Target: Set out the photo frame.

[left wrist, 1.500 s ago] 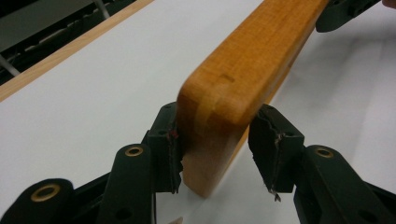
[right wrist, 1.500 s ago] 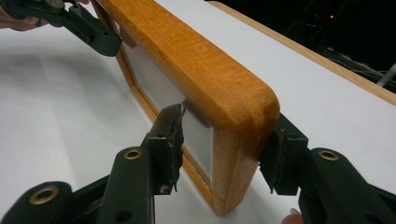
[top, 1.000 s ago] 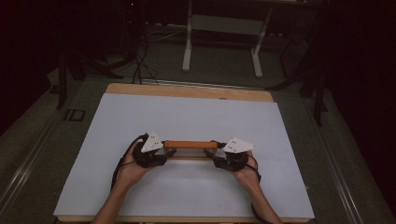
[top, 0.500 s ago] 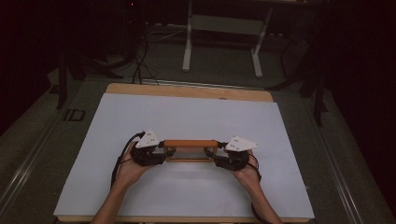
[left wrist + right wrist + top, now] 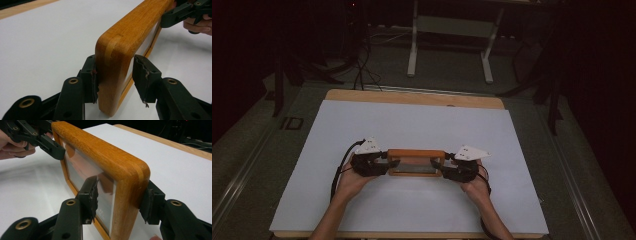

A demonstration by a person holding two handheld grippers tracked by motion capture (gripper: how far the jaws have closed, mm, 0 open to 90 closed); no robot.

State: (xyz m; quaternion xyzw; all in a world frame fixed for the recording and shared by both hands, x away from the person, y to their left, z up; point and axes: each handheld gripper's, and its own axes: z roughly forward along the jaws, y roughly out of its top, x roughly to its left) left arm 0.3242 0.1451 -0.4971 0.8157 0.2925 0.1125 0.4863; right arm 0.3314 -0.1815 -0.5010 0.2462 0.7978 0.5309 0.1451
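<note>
A wooden picture frame (image 5: 414, 154) with a glass pane stands on its long edge on the white table top (image 5: 412, 125), leaning slightly so the pane shows from above. My left gripper (image 5: 387, 165) is shut on its left end; in the left gripper view the frame's rounded corner (image 5: 117, 50) sits between the two pads (image 5: 91, 77). My right gripper (image 5: 442, 169) is shut on the other end, one pad (image 5: 92, 195) over the glass side and the other behind the frame (image 5: 100, 152). Each gripper view shows the opposite gripper at the frame's far end (image 5: 180, 13) (image 5: 47, 142).
The white sheet covers a wooden table whose bare edge (image 5: 412, 97) shows at the back. Beyond it, on the dark floor, stand a metal stand's legs (image 5: 447, 50) and some cables (image 5: 359, 70). Open sheet lies on all sides of the frame.
</note>
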